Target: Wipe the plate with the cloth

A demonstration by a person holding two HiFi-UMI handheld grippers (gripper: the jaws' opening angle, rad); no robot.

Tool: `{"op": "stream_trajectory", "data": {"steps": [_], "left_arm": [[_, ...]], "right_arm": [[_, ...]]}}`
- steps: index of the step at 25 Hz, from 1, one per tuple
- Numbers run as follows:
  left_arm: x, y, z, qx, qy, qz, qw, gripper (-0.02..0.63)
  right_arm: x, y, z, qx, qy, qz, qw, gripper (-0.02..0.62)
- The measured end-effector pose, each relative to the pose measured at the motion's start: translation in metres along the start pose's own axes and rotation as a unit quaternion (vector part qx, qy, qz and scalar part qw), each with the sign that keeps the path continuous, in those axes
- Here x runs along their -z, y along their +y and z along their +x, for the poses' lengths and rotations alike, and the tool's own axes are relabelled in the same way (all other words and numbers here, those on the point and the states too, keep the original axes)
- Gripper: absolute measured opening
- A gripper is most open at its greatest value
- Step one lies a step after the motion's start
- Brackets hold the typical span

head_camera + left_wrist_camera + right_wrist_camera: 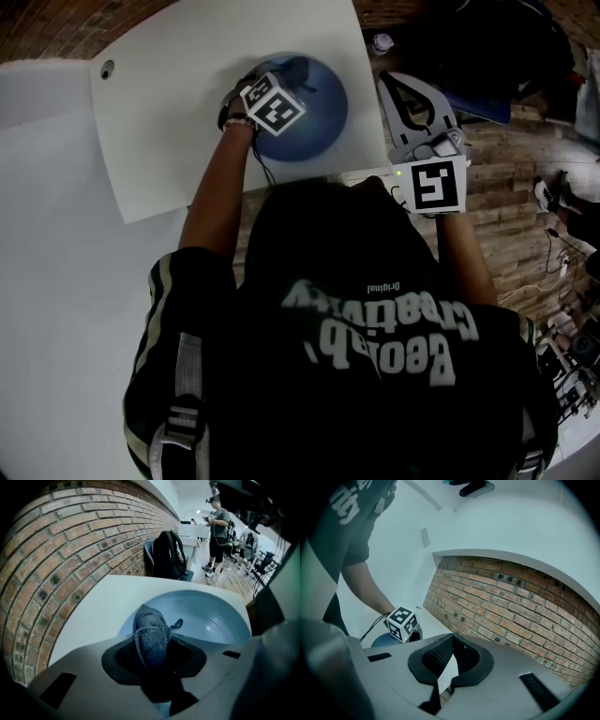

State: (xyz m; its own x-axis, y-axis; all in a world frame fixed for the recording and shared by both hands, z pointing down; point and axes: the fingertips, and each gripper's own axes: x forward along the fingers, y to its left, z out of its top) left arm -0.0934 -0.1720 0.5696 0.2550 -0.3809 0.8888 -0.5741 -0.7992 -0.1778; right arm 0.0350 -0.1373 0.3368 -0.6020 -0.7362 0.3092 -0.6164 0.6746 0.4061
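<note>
Left gripper (153,645) clamps the grey knit cloth (149,620) over the blue plate (218,618), right gripper (448,663) closed, empty; unbraced plate may skid under wiping.

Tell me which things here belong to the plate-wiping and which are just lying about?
In the job:
plate
cloth, clamped in the left gripper
white table under the plate

Just about:
right gripper, idle and empty, off the table's edge
black backpack on a chair
cables on the floor
</note>
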Motion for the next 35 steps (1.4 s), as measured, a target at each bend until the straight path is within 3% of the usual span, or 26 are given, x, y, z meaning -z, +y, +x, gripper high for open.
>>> {"op": "stream_trajectory", "data": {"steps": [8, 18, 27, 35], "left_arm": [[0.047, 0.015, -0.021, -0.023, 0.031, -0.038, 0.9985, 0.135], [0.082, -0.017, -0.049, -0.017, 0.036, -0.050, 0.9979, 0.135], [0.088, -0.065, -0.052, 0.012, 0.034, -0.046, 0.9983, 0.135], [0.060, -0.101, -0.046, 0.060, 0.013, -0.001, 0.9981, 0.135]], "right_arm": [[-0.009, 0.009, 0.011, -0.027, -0.017, -0.003, 0.999, -0.006], [-0.016, 0.023, 0.013, -0.044, -0.033, -0.009, 0.998, -0.006], [-0.016, 0.020, 0.006, -0.044, -0.040, -0.007, 0.998, -0.006], [-0.013, 0.014, -0.001, -0.032, -0.038, -0.003, 0.999, -0.006]]}}
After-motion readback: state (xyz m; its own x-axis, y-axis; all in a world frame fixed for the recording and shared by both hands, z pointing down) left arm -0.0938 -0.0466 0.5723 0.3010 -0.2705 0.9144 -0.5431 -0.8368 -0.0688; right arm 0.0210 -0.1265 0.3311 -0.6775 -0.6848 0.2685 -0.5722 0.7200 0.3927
